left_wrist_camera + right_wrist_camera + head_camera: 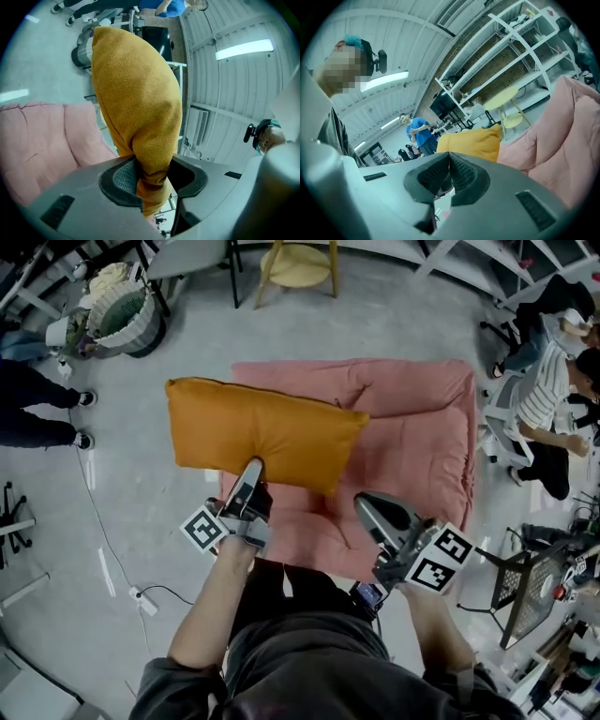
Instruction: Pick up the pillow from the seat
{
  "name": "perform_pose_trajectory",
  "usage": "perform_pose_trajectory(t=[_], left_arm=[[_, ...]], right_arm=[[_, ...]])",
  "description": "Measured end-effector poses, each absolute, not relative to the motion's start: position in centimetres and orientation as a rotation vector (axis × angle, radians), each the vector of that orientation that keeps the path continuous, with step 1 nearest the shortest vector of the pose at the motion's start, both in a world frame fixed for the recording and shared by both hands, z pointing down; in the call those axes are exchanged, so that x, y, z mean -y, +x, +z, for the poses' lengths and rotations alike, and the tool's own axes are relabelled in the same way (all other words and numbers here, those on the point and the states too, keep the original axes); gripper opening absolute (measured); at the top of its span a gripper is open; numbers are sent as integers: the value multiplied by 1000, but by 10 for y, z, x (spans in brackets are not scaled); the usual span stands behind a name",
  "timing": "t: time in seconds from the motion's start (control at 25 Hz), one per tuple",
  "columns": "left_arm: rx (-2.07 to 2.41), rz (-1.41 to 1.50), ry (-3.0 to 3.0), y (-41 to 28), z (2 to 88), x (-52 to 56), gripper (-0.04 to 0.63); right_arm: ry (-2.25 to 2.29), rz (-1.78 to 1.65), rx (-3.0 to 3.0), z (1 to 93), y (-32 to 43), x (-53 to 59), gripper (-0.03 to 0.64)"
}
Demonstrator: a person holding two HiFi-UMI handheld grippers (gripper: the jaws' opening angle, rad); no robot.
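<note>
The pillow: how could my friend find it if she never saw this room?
Find the big pink seat on the grey floor. The pillow is held over its left side, pinched by the left gripper. Nothing else nearby is orange.

Pillow (pixel 262 432) hides seat's (pixel 422 427) left part, w/ corner buried in left tool (pixel 251 476)
</note>
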State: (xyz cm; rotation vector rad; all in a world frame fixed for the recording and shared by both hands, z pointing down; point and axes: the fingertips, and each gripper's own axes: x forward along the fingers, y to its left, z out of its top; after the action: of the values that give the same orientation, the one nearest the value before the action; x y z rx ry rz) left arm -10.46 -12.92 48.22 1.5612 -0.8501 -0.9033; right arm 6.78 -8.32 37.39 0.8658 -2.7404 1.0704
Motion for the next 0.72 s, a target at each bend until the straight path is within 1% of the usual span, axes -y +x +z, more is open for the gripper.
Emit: perform_pose_trajectory(t=[0.16, 0.72], left_arm=[[831, -918, 1621, -95, 437, 120, 163], [758, -975, 1834, -76, 300, 98, 164]], right_arm=[[896, 995, 2781, 343, 86, 77, 15], [964, 808, 2939, 258, 114, 70, 15]])
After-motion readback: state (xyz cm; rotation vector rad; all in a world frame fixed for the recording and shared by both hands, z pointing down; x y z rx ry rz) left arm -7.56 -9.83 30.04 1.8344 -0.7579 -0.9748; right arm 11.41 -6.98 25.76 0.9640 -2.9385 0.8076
